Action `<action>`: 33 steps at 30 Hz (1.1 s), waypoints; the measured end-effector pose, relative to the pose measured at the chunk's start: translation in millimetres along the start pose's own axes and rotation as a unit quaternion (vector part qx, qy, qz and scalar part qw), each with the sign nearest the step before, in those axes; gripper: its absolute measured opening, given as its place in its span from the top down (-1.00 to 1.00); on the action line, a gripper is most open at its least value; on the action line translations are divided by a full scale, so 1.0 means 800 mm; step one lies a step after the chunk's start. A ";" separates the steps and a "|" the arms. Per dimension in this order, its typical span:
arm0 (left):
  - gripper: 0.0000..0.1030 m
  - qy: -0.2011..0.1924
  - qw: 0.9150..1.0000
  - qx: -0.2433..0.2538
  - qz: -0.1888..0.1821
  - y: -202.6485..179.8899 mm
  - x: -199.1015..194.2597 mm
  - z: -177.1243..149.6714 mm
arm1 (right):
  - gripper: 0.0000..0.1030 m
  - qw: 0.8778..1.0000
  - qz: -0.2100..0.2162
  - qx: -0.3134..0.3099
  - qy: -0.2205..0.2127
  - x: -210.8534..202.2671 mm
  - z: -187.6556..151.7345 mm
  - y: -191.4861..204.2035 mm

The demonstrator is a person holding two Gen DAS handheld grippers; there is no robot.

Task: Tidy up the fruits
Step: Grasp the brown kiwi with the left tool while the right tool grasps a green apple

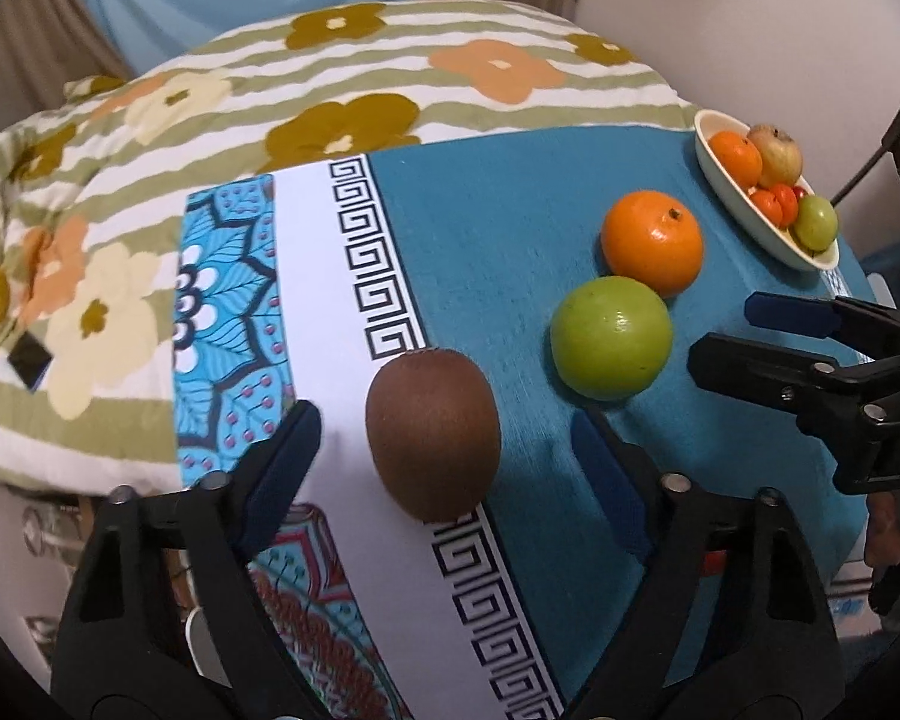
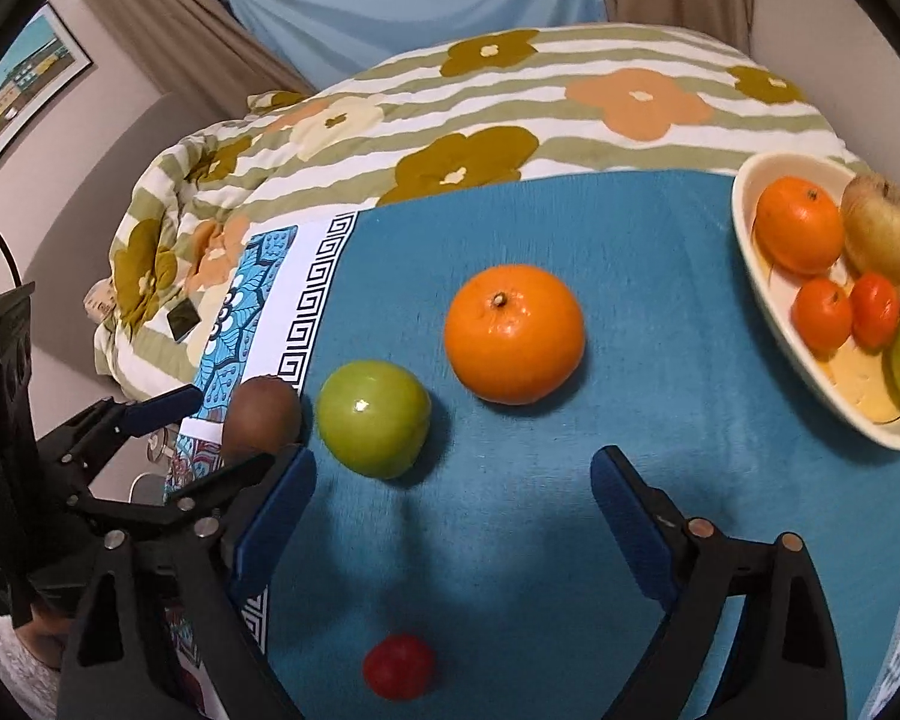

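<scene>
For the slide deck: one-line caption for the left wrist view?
Open left gripper straddles a kiwi on the tablecloth, beside a green apple and orange.

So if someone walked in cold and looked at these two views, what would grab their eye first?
Probably the big orange sitting alone on the teal cloth, with the green apple just beside it. Next, the brown kiwi lying between the open fingers of the left gripper, untouched. Then the cream bowl of mixed fruit at the cloth's far right edge.
</scene>
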State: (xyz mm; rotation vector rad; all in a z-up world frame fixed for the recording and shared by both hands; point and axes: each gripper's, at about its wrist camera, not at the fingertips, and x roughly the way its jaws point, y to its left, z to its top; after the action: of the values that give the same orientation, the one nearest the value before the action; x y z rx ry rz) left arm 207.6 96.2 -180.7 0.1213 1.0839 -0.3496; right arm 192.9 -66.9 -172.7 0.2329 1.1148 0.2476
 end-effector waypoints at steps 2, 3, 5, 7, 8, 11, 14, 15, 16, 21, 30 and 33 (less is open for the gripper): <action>-0.49 0.007 1.000 0.006 -0.003 0.000 0.009 0.001 | -0.67 1.000 0.001 0.004 0.003 0.006 0.000 0.001; -0.49 0.009 1.000 0.008 -0.004 0.000 0.013 0.001 | -0.66 1.000 0.002 0.006 0.003 0.009 0.001 0.001; -0.40 0.013 1.000 0.014 -0.007 0.000 0.020 0.001 | -0.66 1.000 0.003 0.008 0.005 0.014 0.002 0.003; -0.23 0.017 1.000 0.018 -0.004 0.000 0.024 0.001 | -0.64 1.000 0.009 0.010 0.007 0.019 0.003 0.007; -0.16 0.018 1.000 0.020 -0.002 0.001 0.024 0.001 | -0.58 1.000 0.012 0.010 0.009 0.022 0.004 0.009; -0.03 0.017 1.000 0.019 -0.007 0.006 0.024 0.001 | -0.45 1.000 0.017 0.004 0.015 0.030 0.005 0.015; -0.02 0.016 1.000 0.019 -0.008 0.008 0.023 0.000 | -0.41 1.000 0.022 0.004 0.016 0.036 0.006 0.018; -0.01 0.016 1.000 0.019 -0.008 0.009 0.022 -0.001 | -0.40 1.000 0.023 0.004 0.018 0.037 0.007 0.019; -0.01 0.016 1.000 0.019 -0.007 0.010 0.021 -0.001 | -0.38 1.000 0.024 0.003 0.018 0.038 0.008 0.019; -0.01 0.017 1.000 0.014 -0.005 0.015 0.019 -0.003 | -0.34 0.999 0.026 0.002 0.018 0.042 0.009 0.022; 0.00 0.016 1.000 0.002 0.004 0.028 0.013 -0.006 | 0.01 0.999 0.038 0.001 0.022 0.050 0.009 0.029; 0.00 0.012 1.000 -0.003 0.006 0.032 0.008 -0.008 | 0.06 0.999 0.028 -0.011 0.021 0.049 0.009 0.037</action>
State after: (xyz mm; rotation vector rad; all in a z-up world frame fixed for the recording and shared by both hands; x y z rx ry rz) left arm 213.6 120.5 -191.3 0.1270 1.1084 -0.3352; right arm 213.5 -27.3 -194.6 0.2404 1.1479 0.3163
